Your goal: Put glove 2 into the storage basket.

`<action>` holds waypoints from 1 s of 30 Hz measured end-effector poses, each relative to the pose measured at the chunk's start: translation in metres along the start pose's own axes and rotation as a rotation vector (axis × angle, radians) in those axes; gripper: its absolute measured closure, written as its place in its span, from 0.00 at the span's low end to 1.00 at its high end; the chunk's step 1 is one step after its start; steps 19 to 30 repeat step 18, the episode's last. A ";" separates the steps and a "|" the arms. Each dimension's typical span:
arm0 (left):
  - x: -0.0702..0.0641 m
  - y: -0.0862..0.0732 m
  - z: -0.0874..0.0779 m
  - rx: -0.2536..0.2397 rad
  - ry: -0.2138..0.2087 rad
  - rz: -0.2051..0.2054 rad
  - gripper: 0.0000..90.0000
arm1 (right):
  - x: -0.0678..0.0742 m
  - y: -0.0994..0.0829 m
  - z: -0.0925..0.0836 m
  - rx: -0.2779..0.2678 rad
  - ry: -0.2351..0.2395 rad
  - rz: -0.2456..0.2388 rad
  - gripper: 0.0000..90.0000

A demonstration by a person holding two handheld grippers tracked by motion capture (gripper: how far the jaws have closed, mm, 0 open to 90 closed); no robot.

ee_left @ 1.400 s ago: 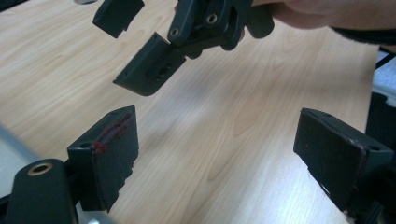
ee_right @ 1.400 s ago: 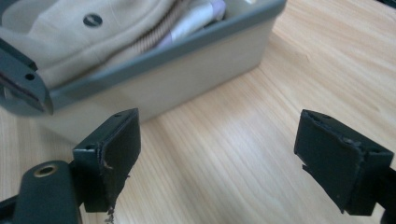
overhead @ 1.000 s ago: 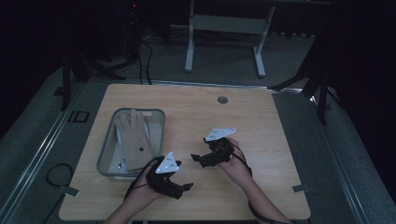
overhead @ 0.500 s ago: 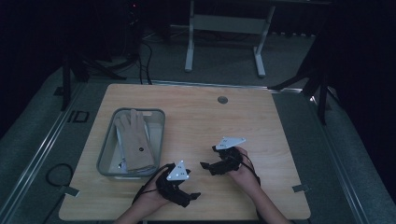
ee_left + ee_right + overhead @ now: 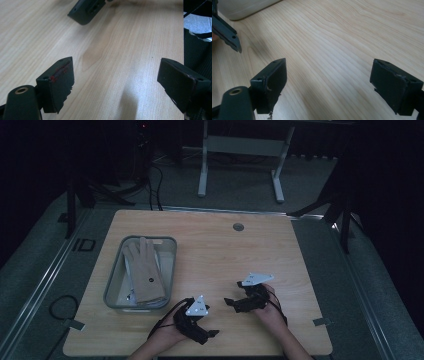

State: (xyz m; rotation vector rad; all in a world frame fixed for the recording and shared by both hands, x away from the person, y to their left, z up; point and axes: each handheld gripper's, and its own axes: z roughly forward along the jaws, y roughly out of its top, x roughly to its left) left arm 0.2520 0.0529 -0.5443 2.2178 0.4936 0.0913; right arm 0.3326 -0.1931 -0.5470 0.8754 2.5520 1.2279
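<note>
Left hand-held gripper [image 5: 212, 333] near the table's front edge, a little left of centre, jaws spread wide with bare wood between them, nothing held. Right hand-held gripper [image 5: 229, 302] just beside it toward the right, low over the table [image 5: 280, 250], jaws likewise wide apart and empty. Both pointed across open wood, away from any item. Outward to the left: clear tray [image 5: 111, 292] near the front-left corner, long side running toward the far edge. Inside it, beige glove [image 5: 145, 270] lying flat, fingers toward the far edge, resting within the tray walls, well apart from both grippers. Something small and pale under the glove's cuff end, too dim to identify. Small round grommet [image 5: 238, 227] near the far edge. Judged state of work: glove already lying in the tray, nothing else loose on the table; looks finished or nearly so.
</note>
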 end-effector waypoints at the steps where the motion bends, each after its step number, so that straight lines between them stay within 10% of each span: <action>1: 0.000 0.000 0.000 0.000 0.000 0.000 0.15 | 0.000 0.000 0.000 0.000 0.000 0.000 0.15; 30: 0.005 -0.006 0.007 -0.003 -0.003 -0.007 0.15 | -0.009 -0.020 -0.005 0.014 -0.046 -0.008 0.15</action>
